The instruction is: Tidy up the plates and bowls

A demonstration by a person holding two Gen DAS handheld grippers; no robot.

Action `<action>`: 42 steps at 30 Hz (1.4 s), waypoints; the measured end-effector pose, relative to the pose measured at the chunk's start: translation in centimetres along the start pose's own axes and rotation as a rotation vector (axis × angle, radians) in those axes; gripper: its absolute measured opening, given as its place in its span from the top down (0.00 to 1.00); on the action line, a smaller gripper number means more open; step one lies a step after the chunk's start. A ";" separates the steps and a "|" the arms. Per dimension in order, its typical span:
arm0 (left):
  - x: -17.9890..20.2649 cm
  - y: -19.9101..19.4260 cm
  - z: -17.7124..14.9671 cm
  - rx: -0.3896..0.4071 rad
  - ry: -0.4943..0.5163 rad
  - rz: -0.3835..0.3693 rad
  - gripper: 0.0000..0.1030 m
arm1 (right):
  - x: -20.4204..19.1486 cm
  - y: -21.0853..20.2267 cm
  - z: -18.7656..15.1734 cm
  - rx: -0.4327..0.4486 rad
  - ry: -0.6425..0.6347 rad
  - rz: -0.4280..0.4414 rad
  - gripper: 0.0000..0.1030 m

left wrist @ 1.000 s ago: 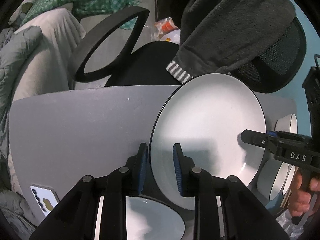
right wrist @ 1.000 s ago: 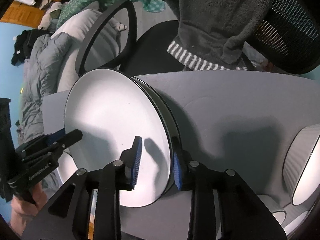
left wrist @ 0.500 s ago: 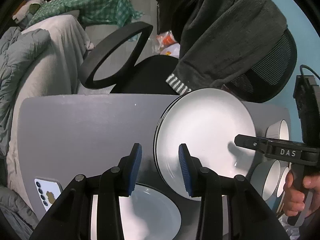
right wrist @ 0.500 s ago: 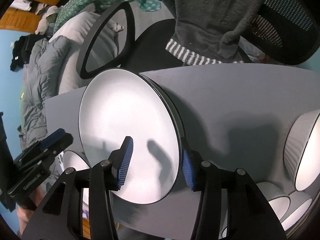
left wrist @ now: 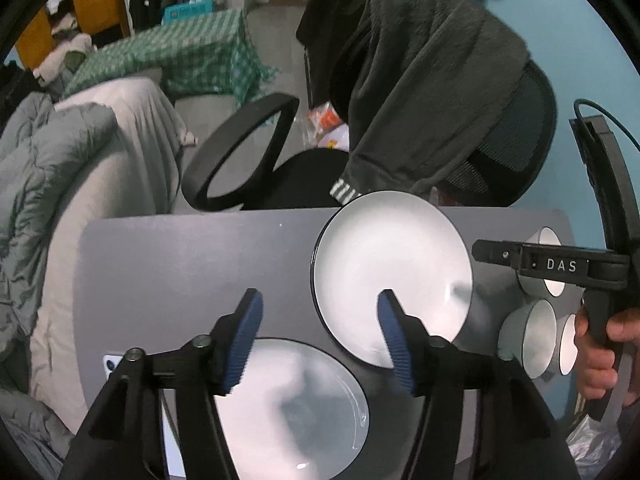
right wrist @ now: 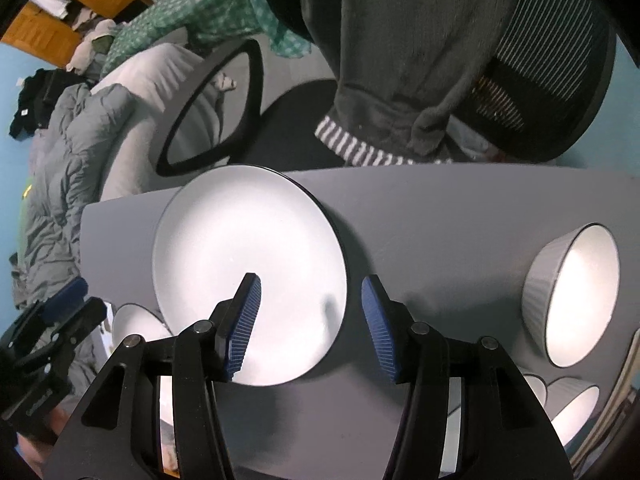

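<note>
Though just widened, both grippers (left wrist: 320, 338) (right wrist: 310, 328) empty

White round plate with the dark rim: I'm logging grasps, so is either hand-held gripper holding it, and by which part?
Nothing is held. The white round dark-rimmed plate lies free; left hand-held gripper and right hand-held gripper are open, having just opened.

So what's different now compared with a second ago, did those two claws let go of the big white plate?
Yes. Both the left gripper and right gripper have just been opening and have lifted off the plate, which now lies released on the grey table. The second plate near the camera and the bowls stayed where they were.
</note>
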State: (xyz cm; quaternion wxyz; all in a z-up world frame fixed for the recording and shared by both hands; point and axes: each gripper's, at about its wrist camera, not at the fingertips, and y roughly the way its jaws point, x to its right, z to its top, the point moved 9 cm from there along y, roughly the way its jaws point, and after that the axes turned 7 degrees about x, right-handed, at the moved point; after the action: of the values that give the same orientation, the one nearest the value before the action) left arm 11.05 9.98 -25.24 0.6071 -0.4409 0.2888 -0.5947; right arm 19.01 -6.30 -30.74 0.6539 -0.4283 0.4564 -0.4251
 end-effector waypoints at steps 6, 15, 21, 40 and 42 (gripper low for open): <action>0.7 -3.8 -0.6 0.097 0.048 -0.002 0.36 | -1.7 -2.8 -0.7 0.086 -0.079 -0.024 0.48; 0.9 -7.5 -1.9 0.169 0.033 0.004 0.33 | -4.1 -5.4 -2.9 0.157 -0.177 -0.037 0.46; 0.8 -9.1 -3.1 0.173 0.013 0.029 0.30 | -4.8 -6.8 -4.3 0.202 -0.222 -0.048 0.46; -3.4 -9.1 -6.8 0.104 -0.089 0.014 0.29 | -4.4 -8.3 -9.3 0.178 -0.200 -0.022 0.41; -4.3 -8.6 -7.3 0.096 -0.098 0.019 0.29 | -4.5 -8.0 -9.5 0.167 -0.200 -0.022 0.41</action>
State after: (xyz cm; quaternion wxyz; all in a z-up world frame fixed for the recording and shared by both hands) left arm 0.13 13.64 -21.66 0.6465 -0.4370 0.2338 -0.5800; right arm 7.53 -5.84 -24.17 0.7249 -0.4175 0.3472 -0.4238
